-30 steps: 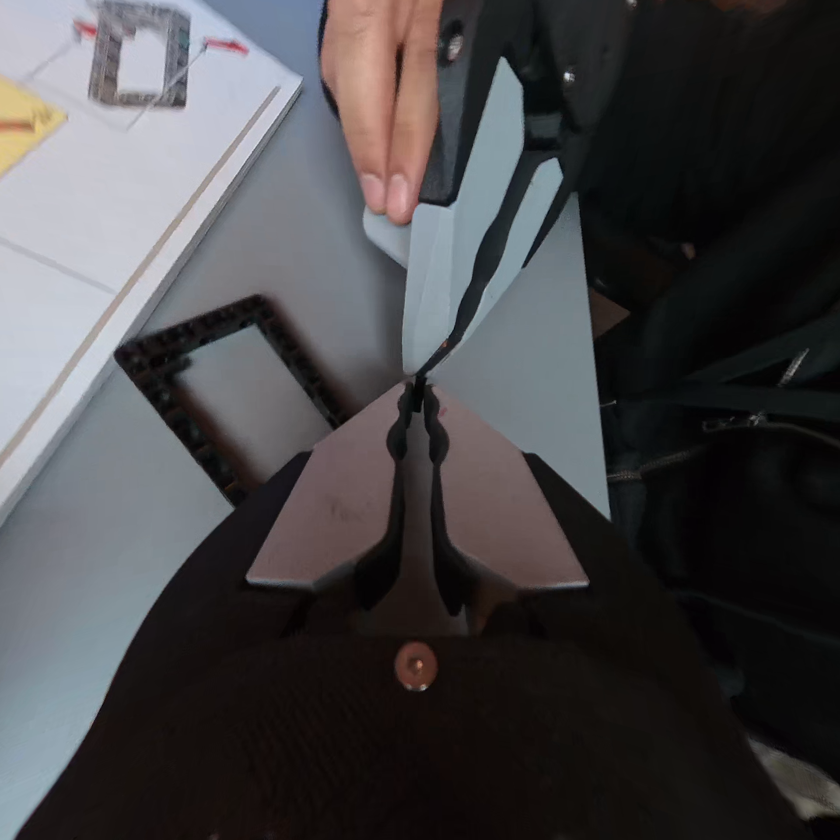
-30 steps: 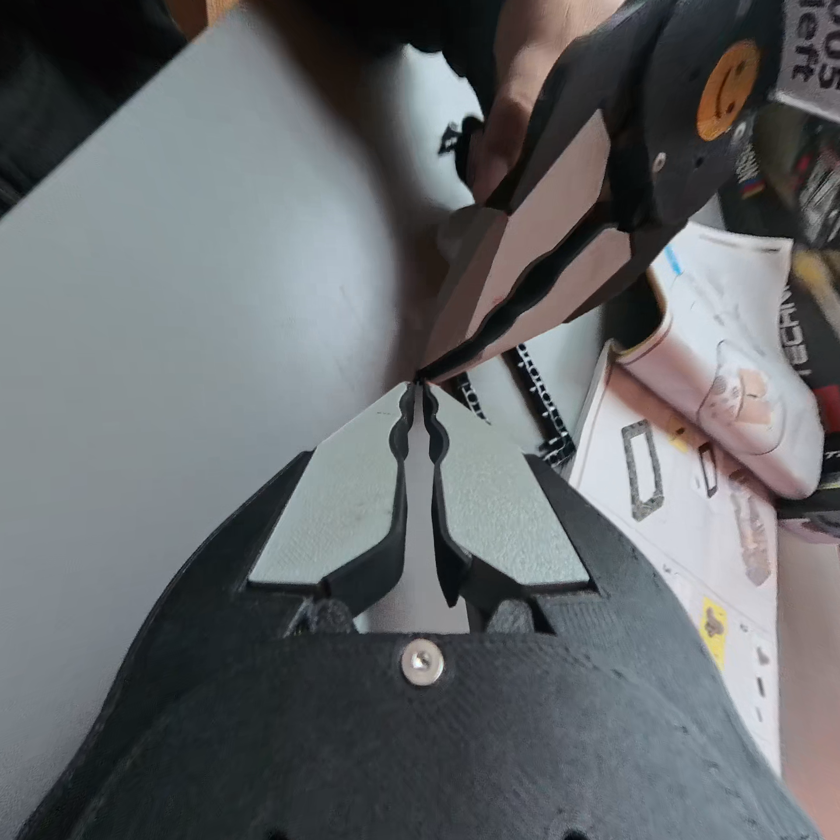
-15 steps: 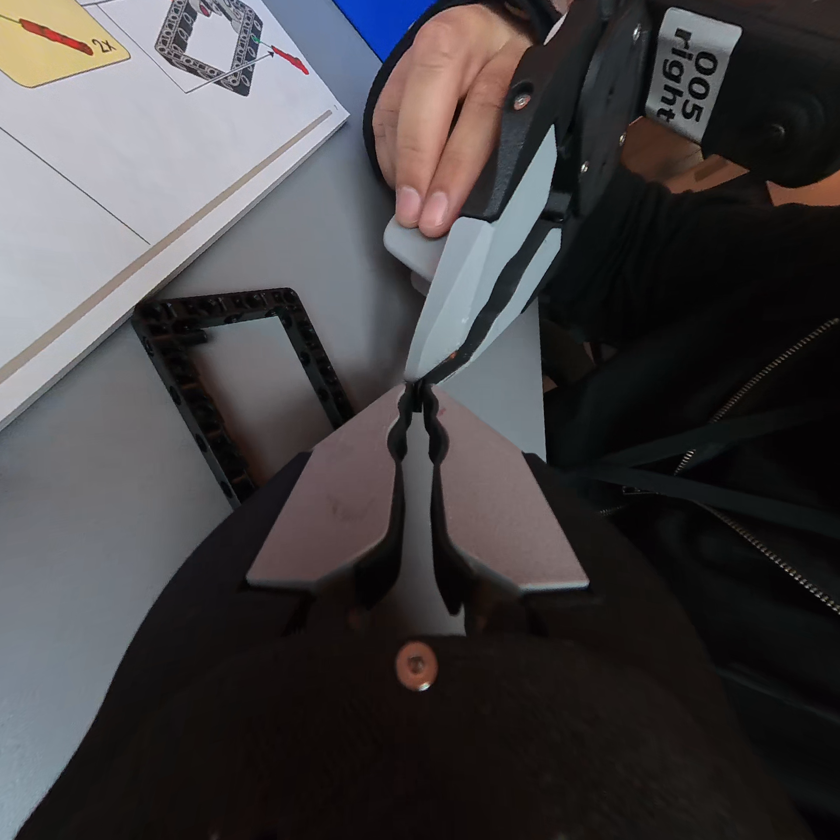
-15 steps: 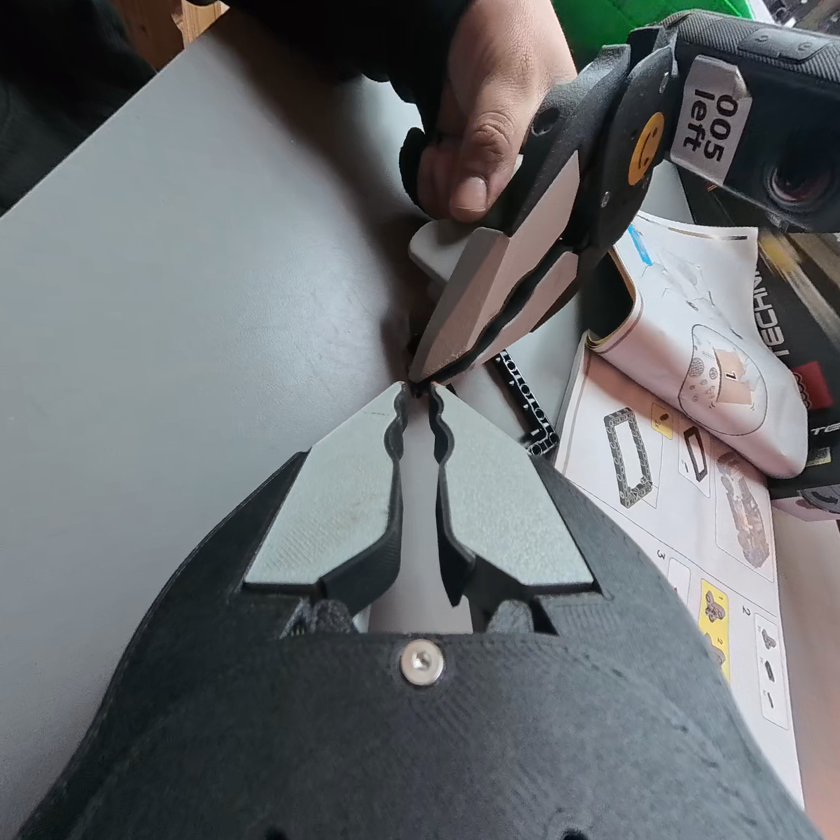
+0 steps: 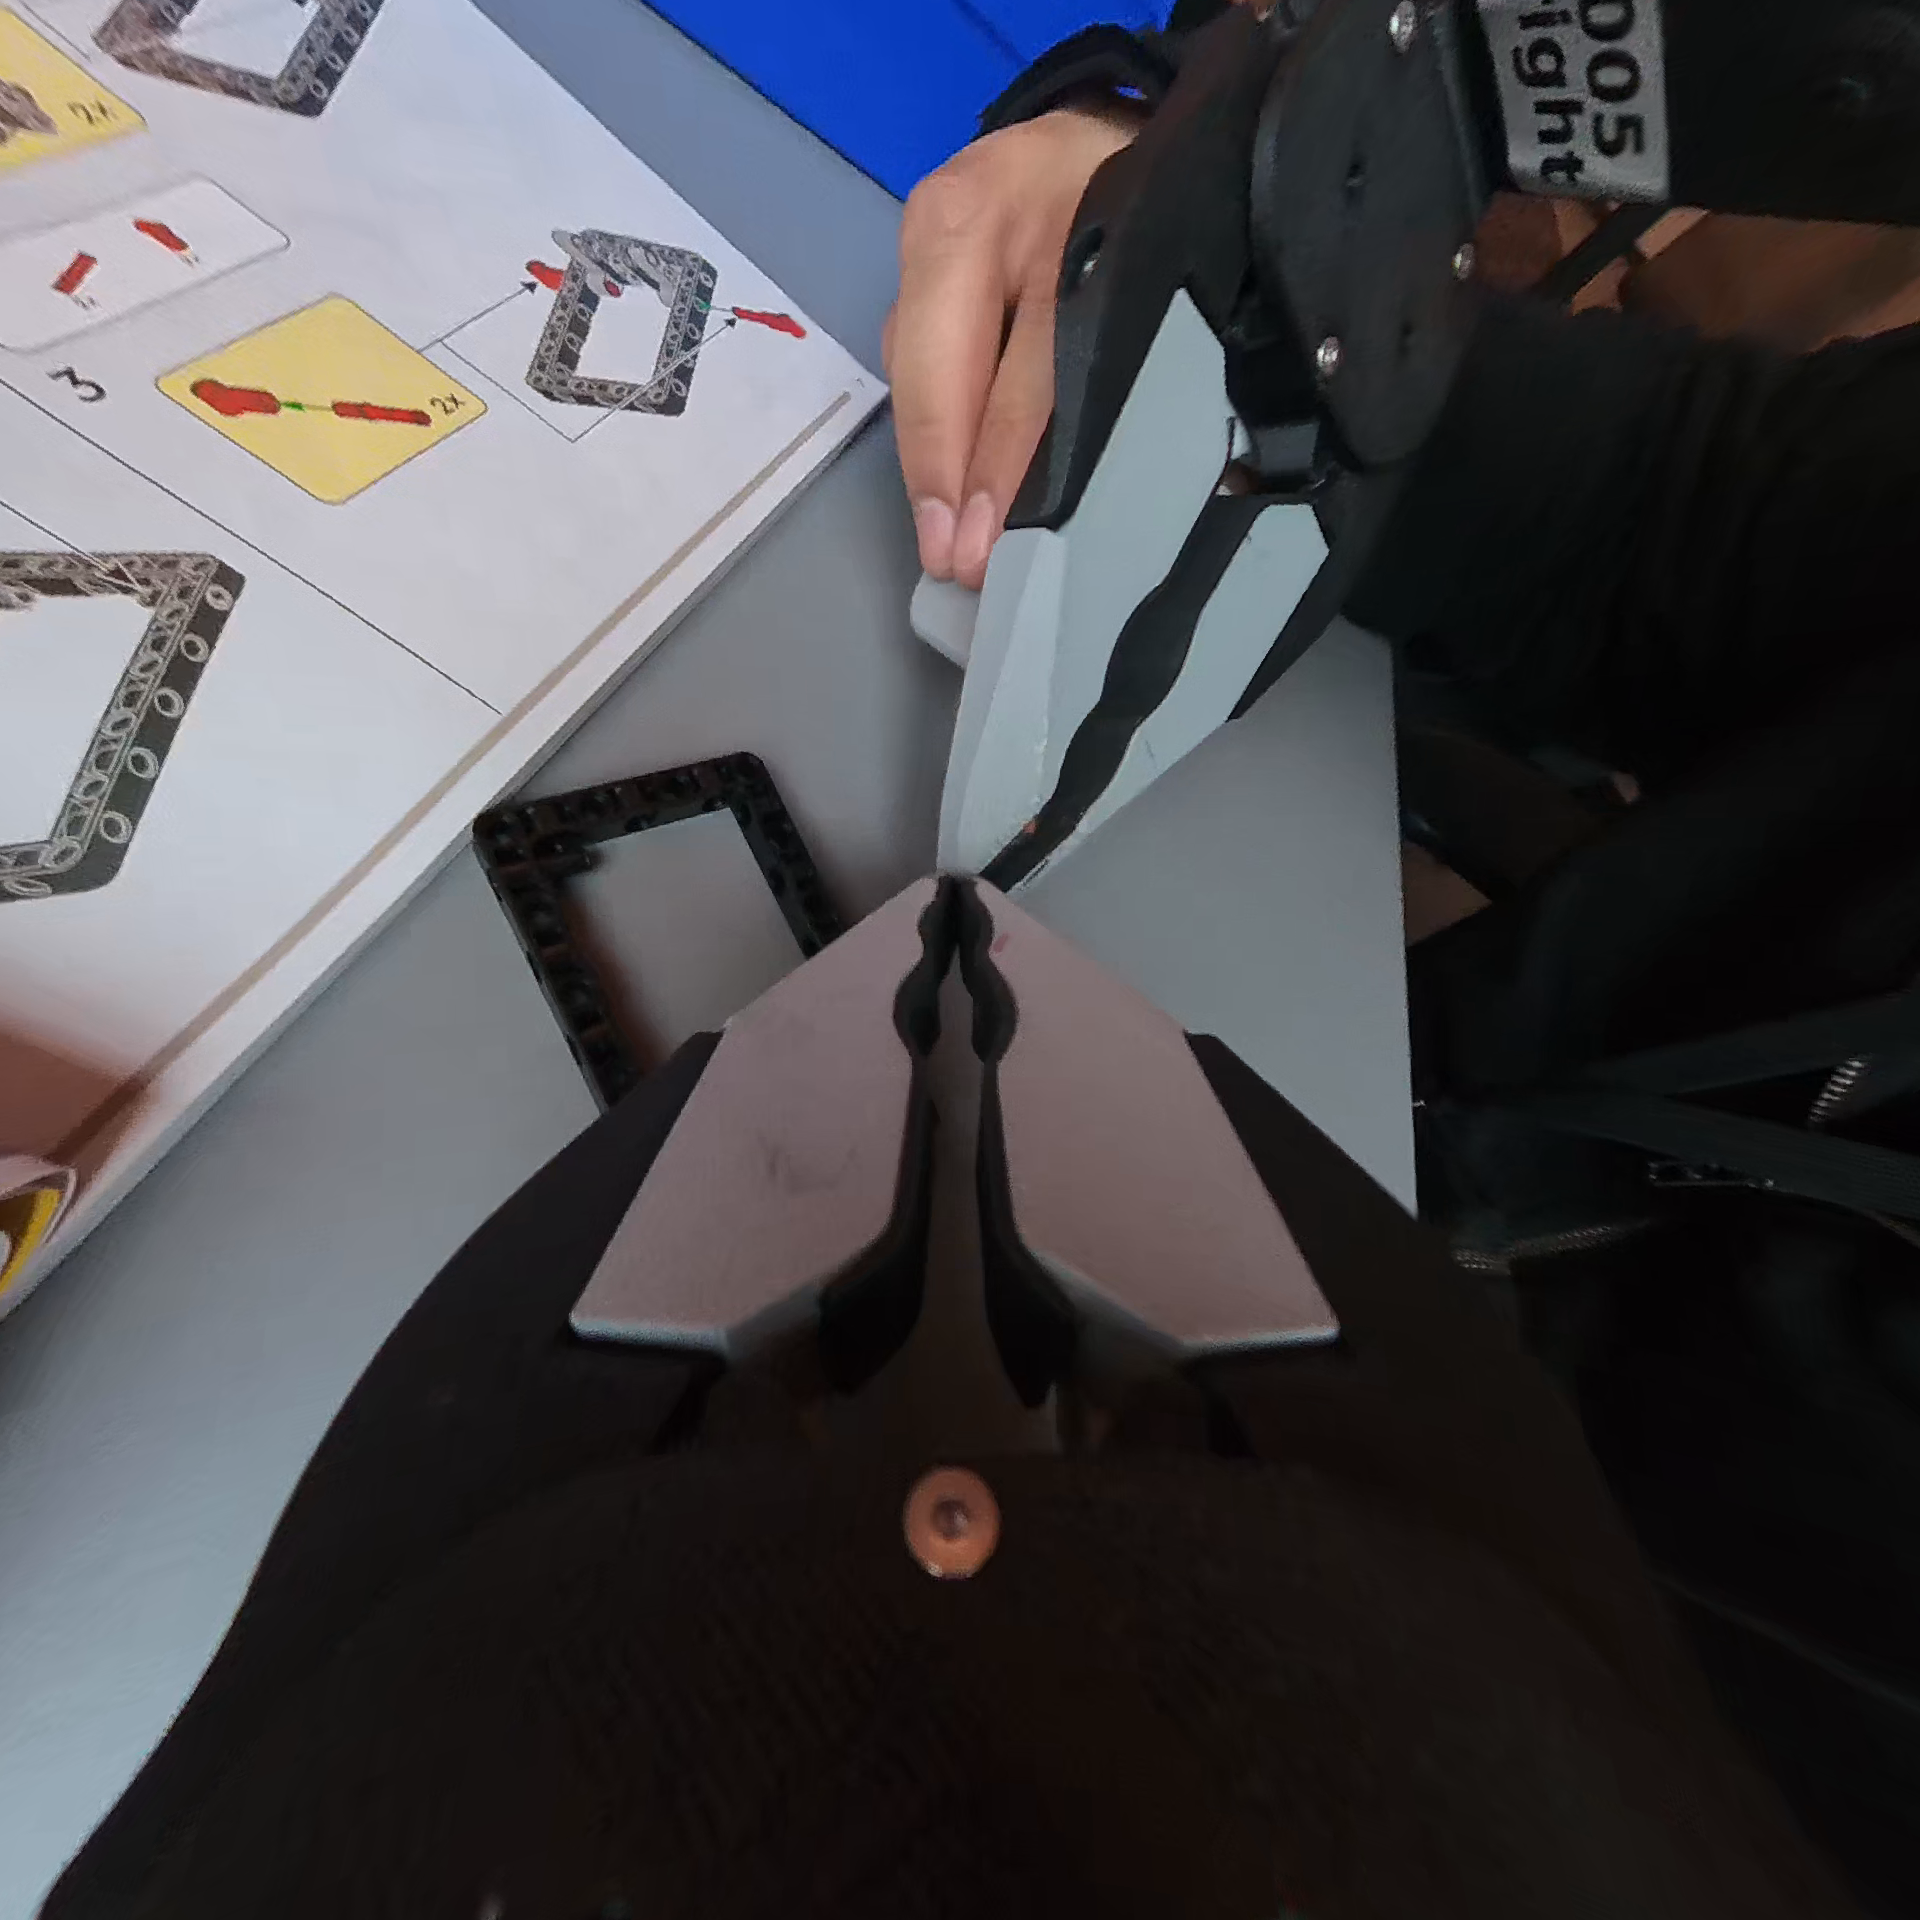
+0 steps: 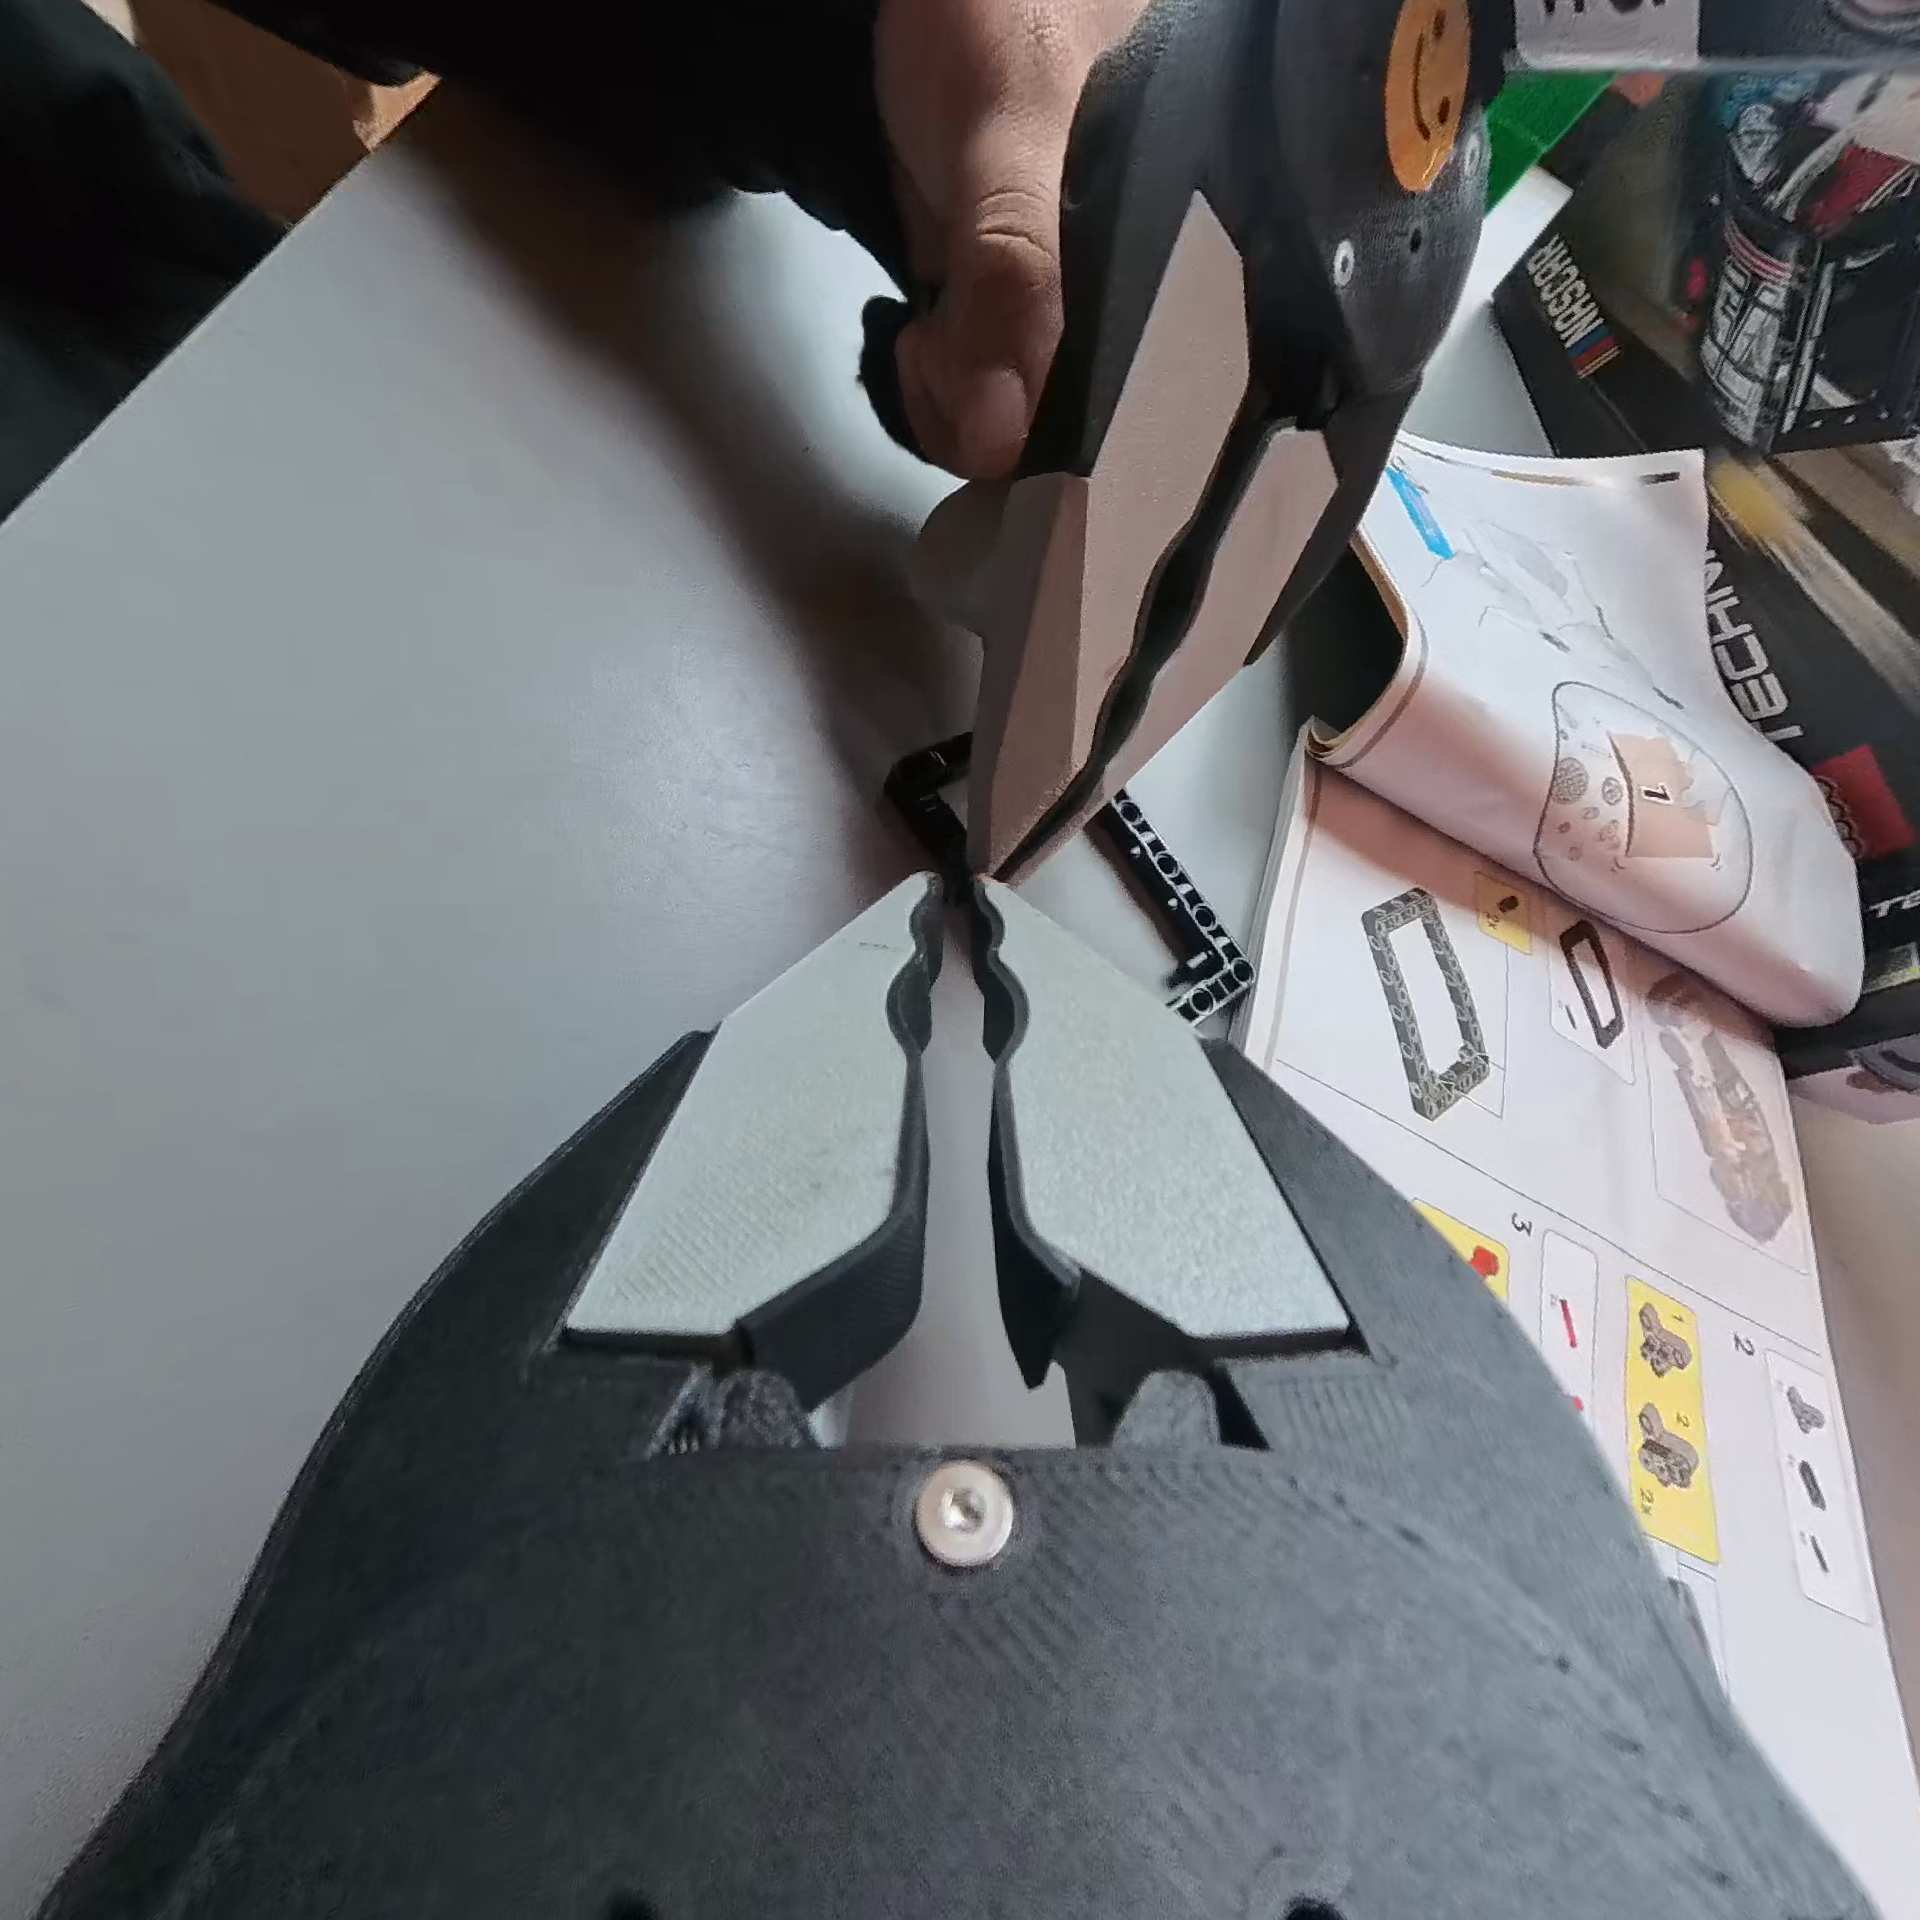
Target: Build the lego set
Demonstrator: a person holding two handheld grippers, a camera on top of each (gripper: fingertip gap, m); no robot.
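My left gripper (image 5: 951, 883) is shut, and nothing shows between its tips. My right gripper (image 6: 956, 885) is nearly shut. In the left wrist view it (image 5: 1003, 857) comes down from the upper right, with a small red piece (image 5: 1029, 827) pinched near its tips. The two grippers meet tip to tip just above the grey table. The left gripper also shows in the right wrist view (image 6: 985, 871). A black rectangular lego frame (image 5: 634, 798) lies flat on the table just behind the tips. It is partly hidden in the right wrist view (image 6: 1174, 883).
An open instruction booklet (image 5: 312, 623) lies left of the frame, and it shows on the right in the right wrist view (image 6: 1507, 1091). The set's box (image 6: 1766, 260) stands behind it. A hand (image 5: 966, 312) holds each gripper. The table's edge (image 5: 1397, 935) and dark clothing are close on the right. Both grippers' tips are close together, under 4 cm apart.
Both grippers have stayed tip to tip and shifted together towards the booklet, so more of its page shows. The black frame has not moved on the table.
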